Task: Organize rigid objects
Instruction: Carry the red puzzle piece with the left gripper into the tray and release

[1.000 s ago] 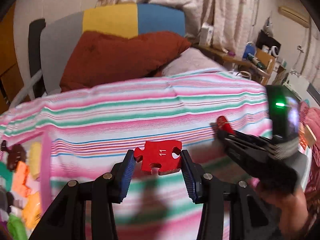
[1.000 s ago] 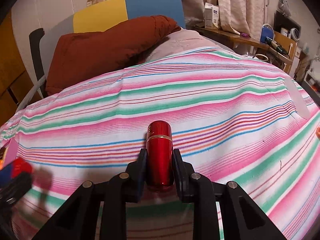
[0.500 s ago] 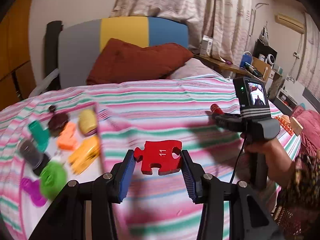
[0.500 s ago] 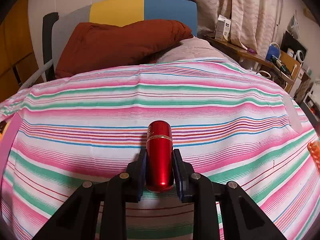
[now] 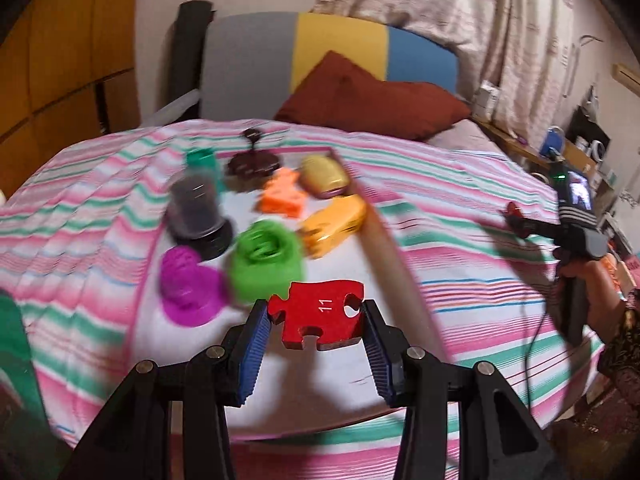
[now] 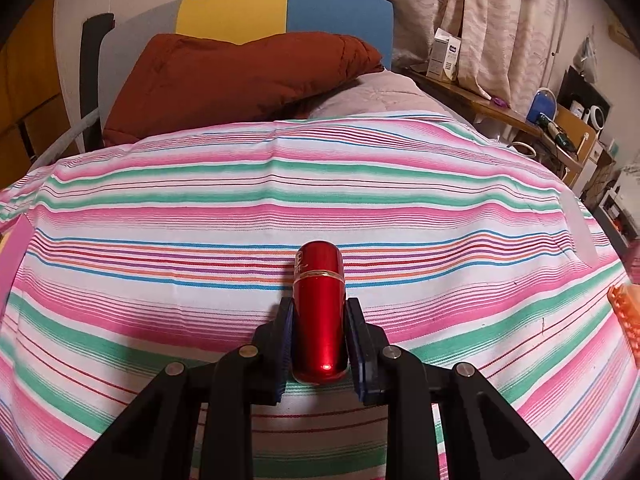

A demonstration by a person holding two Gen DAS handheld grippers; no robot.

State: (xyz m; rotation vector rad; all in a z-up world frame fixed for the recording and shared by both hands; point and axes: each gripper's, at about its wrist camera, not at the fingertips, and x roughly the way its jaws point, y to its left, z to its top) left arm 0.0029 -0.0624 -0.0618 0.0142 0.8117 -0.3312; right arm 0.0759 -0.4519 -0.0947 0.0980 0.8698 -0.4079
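My left gripper (image 5: 316, 322) is shut on a red puzzle piece (image 5: 318, 319) marked 11 and holds it above the near part of a white tray with a pink rim (image 5: 384, 240). The tray holds a green ring-shaped piece (image 5: 266, 258), a purple piece (image 5: 188, 284), a yellow-orange piece (image 5: 336, 226), an orange piece (image 5: 282, 196), a gold oval (image 5: 324, 176) and a dark round container (image 5: 196, 212). My right gripper (image 6: 319, 312) is shut on a red metal tube (image 6: 319, 312) above the striped bedspread (image 6: 280, 200). It also shows at the right of the left wrist view (image 5: 516, 216).
A rust-red pillow (image 6: 224, 76) and a grey, yellow and blue headboard (image 6: 256, 12) lie at the far end of the bed. A cluttered shelf (image 6: 520, 120) runs along the right wall. An orange ridged object (image 6: 626, 312) lies at the bed's right edge.
My left gripper has swung left and up over the tray with the puzzle piece still held. My right gripper has drifted slightly, still holding the red tube.
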